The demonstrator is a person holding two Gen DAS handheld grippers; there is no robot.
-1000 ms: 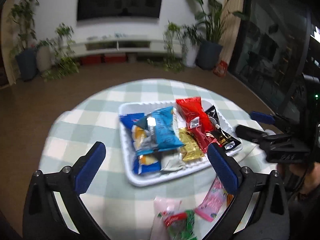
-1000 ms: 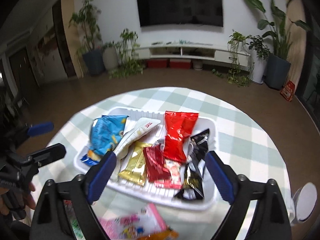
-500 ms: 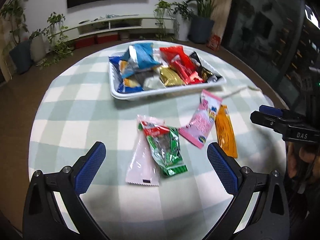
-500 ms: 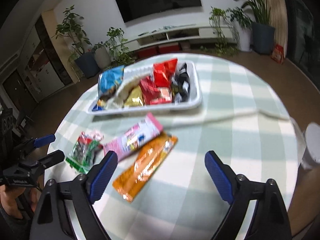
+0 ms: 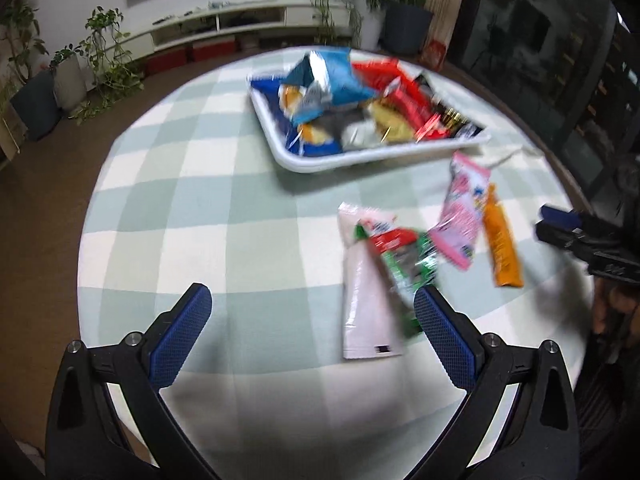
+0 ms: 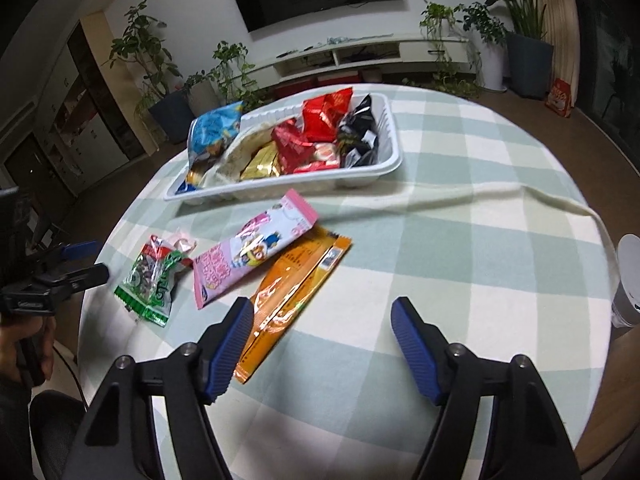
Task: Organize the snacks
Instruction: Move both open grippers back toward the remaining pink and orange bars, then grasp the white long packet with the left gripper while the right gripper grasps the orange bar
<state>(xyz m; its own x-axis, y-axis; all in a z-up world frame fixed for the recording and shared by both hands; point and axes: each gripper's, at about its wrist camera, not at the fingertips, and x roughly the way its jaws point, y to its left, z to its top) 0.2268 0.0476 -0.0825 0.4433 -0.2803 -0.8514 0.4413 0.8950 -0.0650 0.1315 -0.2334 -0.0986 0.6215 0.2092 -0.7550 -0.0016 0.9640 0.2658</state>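
Note:
A white tray (image 5: 320, 162) (image 6: 360, 174) heaped with snack bags sits at the far side of the checked round table. Nearer lie a pink packet (image 5: 464, 216) (image 6: 252, 248), an orange packet (image 5: 500, 248) (image 6: 296, 280), a green packet (image 5: 408, 256) (image 6: 154, 280) and a white packet (image 5: 364, 292) under it. My left gripper (image 5: 310, 300) is open above the cloth, its right finger beside the white and green packets. My right gripper (image 6: 322, 308) is closing, with the orange packet's near end just inside its left finger, untouched by the pads.
A raised fold in the tablecloth (image 6: 480, 196) runs right from the tray. A white round object (image 6: 630, 276) stands at the table's right edge. Each gripper shows in the other's view, with a hand (image 6: 16, 344) behind. Potted plants and a low TV cabinet line the far wall.
Both views have pulled back from the tray and tilted down, bringing the loose packets into sight. The right jaws have narrowed. The left gripper has sunk closer to the white and green packets.

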